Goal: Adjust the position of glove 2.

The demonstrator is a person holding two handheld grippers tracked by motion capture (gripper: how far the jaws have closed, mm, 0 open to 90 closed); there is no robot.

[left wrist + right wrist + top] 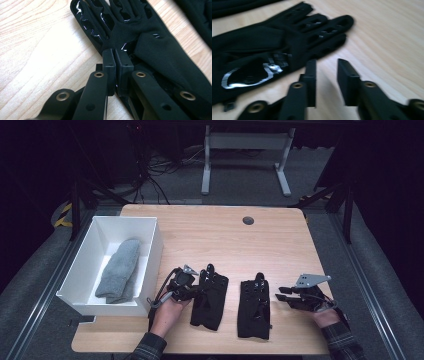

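Observation:
Two black gloves with glossy patches lie flat, side by side, on the wooden table. My left gripper (197, 290) is at the left glove's (210, 297) left edge. In the left gripper view its jaws (115, 51) stand pressed together on the rim of that glove (155, 50), just below the fingers. My right gripper (279, 292) hovers just right of the right glove (254, 307). In the right gripper view its jaws (327, 62) are a small gap apart over bare wood, with that glove (262, 45) lying to their left, untouched.
A white open box (155, 250) stands at the table's left side with a grey woollen sock (119, 270) inside. A round cable hole (248, 220) sits near the table's (210, 235) far edge. A desk frame (245, 150) stands on the floor beyond.

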